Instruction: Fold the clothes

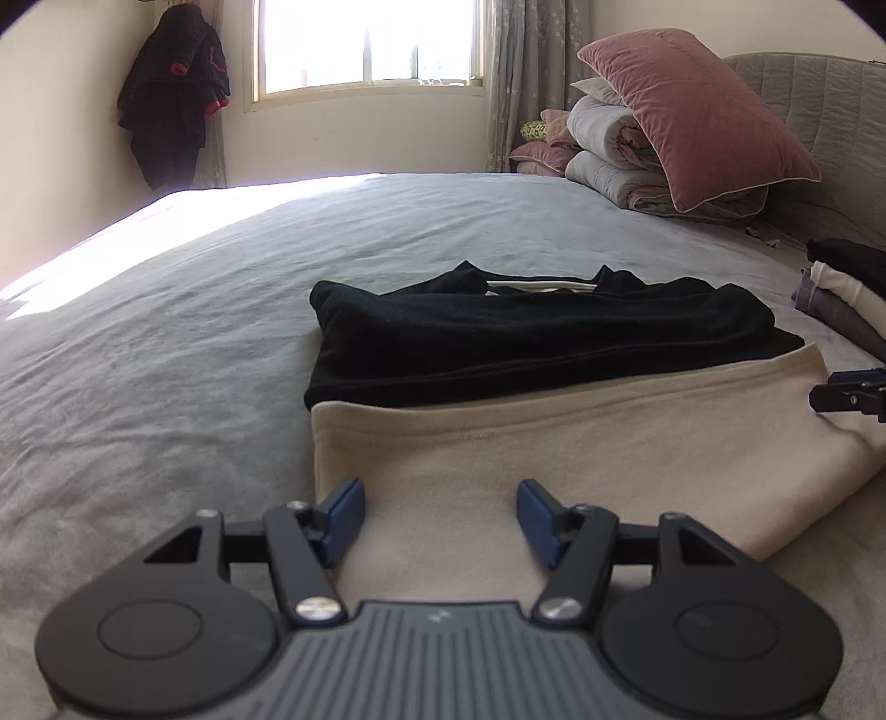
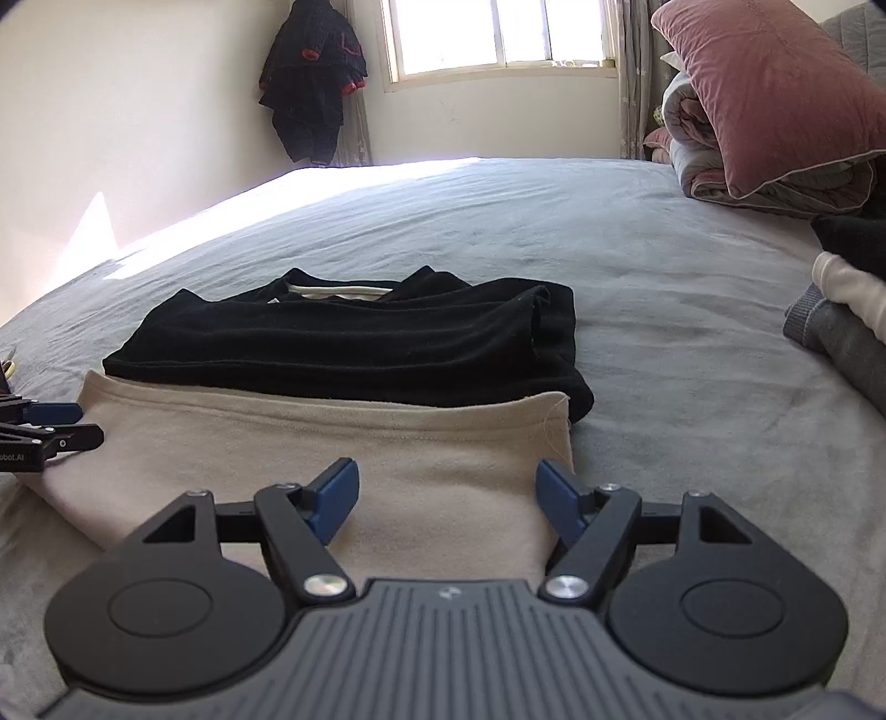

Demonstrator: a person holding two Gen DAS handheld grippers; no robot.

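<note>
A beige garment (image 1: 581, 459) lies flat on the grey bed (image 1: 166, 343), folded into a rectangle, with a black garment (image 1: 526, 338) folded across its far part. A strip of white shows at the black garment's far edge.

The left gripper (image 1: 440, 515) sits low over the near left corner of the beige garment, its blue pads (image 1: 346, 518) spread apart with nothing between them. The right gripper (image 2: 447, 501) sits over the near right corner of the same garment, its pads (image 2: 559, 507) likewise spread wide and holding nothing. Each gripper shows at the edge of the other's view, beside the beige cloth.

To the right on the bed lies a stack of folded clothes (image 2: 847, 332) in grey, white and black. At the far right, a pink pillow (image 1: 698, 111) leans on rolled quilts (image 1: 609, 149) by the headboard (image 1: 819, 111). A dark coat (image 1: 177, 94) hangs on the far wall, left of a bright window (image 1: 368, 44).
</note>
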